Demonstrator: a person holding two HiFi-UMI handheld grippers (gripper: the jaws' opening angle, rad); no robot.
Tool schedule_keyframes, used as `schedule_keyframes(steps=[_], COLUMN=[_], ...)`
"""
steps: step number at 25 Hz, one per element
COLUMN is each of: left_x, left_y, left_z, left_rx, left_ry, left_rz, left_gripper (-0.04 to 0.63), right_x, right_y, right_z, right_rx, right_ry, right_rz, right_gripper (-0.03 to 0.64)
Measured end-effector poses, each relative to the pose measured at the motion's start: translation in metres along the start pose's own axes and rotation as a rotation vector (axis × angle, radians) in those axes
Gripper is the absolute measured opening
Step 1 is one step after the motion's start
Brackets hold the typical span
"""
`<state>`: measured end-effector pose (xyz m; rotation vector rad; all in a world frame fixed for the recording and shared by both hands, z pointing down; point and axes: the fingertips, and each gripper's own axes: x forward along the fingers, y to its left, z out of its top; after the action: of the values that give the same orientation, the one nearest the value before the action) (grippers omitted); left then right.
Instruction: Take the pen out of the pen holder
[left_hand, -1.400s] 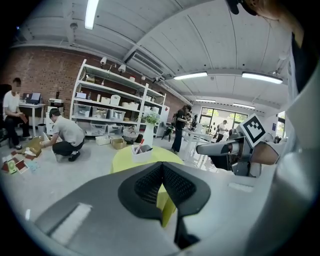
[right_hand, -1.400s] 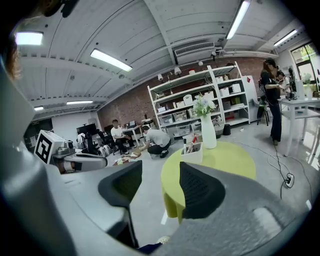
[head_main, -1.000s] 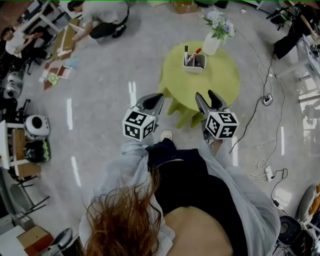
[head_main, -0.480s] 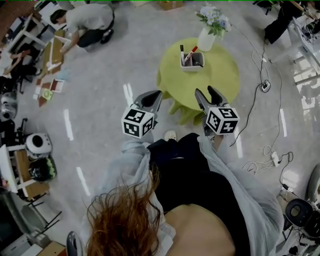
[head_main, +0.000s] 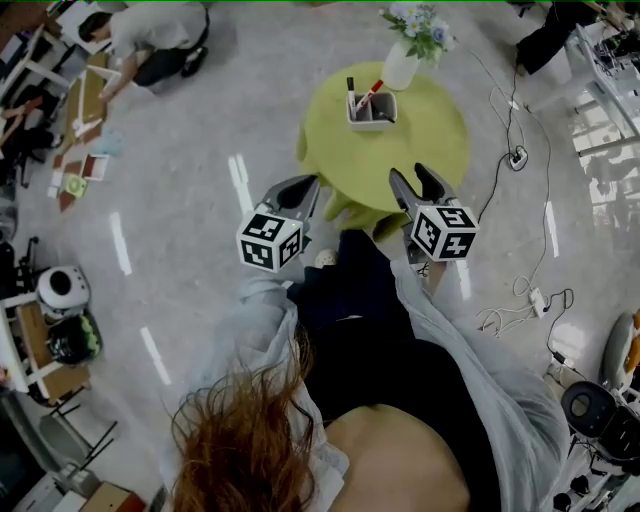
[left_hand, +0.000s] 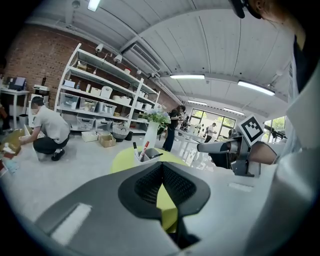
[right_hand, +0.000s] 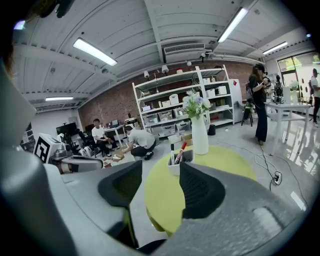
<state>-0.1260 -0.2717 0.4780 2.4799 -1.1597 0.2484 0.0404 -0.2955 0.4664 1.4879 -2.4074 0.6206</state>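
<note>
Over at the left, holding the left gripper (head_main: 297, 190) above the grey floor (head_main: 180, 150), just beside the desk's near edge; fingers (left_hand: 147, 185) clenched together on nothing. Further right, toward the far side of the round green desk (head_main: 420, 150), seen upright: a white pen holder (head_main: 371, 112), with a red-capped pen (head_main: 367, 96) leaning inside next to a black pen (head_main: 350, 90), well apart from both grippers. Just behind the holder, a white vase (head_main: 399, 68) of flowers. At the right, holding the right gripper (head_main: 408, 176) over the desk's near rim; fingers (right_hand: 197, 190) released and spread wide, framing only desk top, with the holder beyond.
</note>
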Motion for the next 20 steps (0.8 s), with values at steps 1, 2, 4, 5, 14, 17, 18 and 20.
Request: schedule_keyframes(steps=[1,2,4,5,14,17,18,20], left_x=[0.002,0.005,0.011,0.014,0.055,0.068,0.072,0.08], left_y=[0.001,0.001,0.002,0.003,0.022,0.03,0.033,0.039], left_z=[-0.001,-0.002,-0.003,-0.002,0.013,0.016,0.016,0.017], left_rx=[-0.003,-0.006,-0.011,-0.012,-0.018,-0.031,-0.036,-0.048], left_ry=[0.006,0.012,0.024,0.03,0.08,0.09,0.092,0.098], left_rz=[0.0,0.0,0.0,0.002,0.021,0.032,0.035,0.043], left_gripper=[0.017,0.017,0.017,0.017,0.017,0.017,0.017,0.017], right_x=[0.002,0.004,0.009,0.013,0.052,0.07,0.077,0.09], right_y=[-0.002,-0.004,-0.008,-0.011,-0.042,-0.052,-0.054,-0.06], right_z=[0.0,-0.001,-0.002,-0.002,0.005,0.011,0.014,0.017], right_rx=[0.005,0.01,0.014,0.015,0.001,0.0,-0.001,-0.009], right_ry=[0.004,0.008,0.02,0.027,0.097,0.108,0.111,0.123], right_rz=[-0.002,-0.003,-0.002,-0.002,-0.004,0.016,0.023,0.034], right_gripper=[0.23,0.23,0.23,0.23,0.216,0.216,0.216,0.216])
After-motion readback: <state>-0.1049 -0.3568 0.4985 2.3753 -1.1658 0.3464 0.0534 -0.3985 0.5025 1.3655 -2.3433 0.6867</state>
